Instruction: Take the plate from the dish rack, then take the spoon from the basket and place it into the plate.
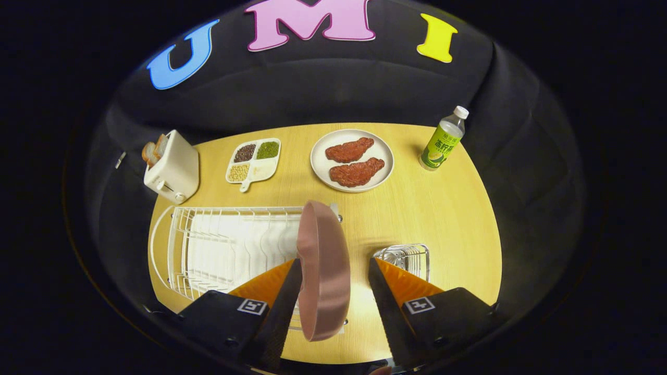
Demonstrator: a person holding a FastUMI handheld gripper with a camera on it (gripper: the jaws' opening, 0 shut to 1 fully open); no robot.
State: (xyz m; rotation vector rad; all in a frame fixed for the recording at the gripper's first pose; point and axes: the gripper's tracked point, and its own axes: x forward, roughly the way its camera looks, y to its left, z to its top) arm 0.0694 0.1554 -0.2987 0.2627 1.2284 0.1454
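Pink and standing on edge, the plate (323,271) sat between my claw's (333,291) two fingers, nearer the left one, at the right end of the white dish rack (219,250). My claw was spread wide; a clear gap showed between the plate and the right finger, and I could not tell whether the left finger touched it. Just beyond the right finger stood the small wire basket (409,259) on the wooden surface (443,219); I could not make out its contents. Farther off I saw a white plate of two meat pieces (352,160), a divided tray of grains (254,160), a toaster (172,166) and a bottle (443,139).
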